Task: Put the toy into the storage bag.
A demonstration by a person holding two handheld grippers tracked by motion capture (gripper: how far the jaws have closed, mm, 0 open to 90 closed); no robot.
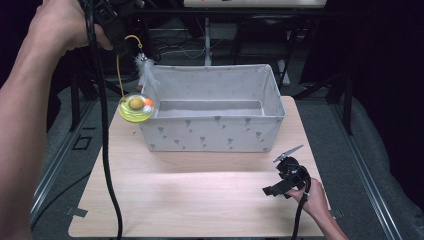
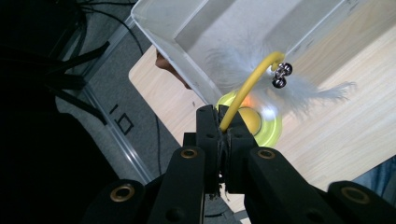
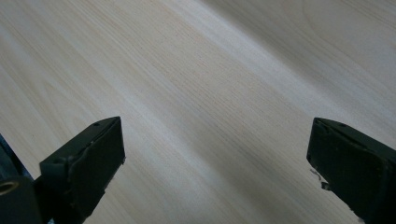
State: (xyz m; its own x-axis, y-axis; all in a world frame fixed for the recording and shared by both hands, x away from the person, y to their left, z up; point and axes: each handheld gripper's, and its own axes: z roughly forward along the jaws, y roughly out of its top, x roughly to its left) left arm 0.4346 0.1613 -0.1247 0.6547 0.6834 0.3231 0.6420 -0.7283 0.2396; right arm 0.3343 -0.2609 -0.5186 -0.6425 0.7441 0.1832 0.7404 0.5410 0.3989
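Currently left gripper (image 2: 223, 135) fingers clenched on cat toy (image 1: 136, 107) wand, dangling at bin (image 1: 215, 131) corner; swing could snag rim. Right gripper (image 3: 215, 163) released.

**Room around my bench**

I work at a pale wood table (image 1: 200, 200), lit brightly from above. Grey floor (image 1: 370, 165) on both sides, with a metal rail (image 1: 372, 192) along the right (another at left). Dark stand legs (image 1: 320, 85) and loose cables (image 1: 175, 47) behind.
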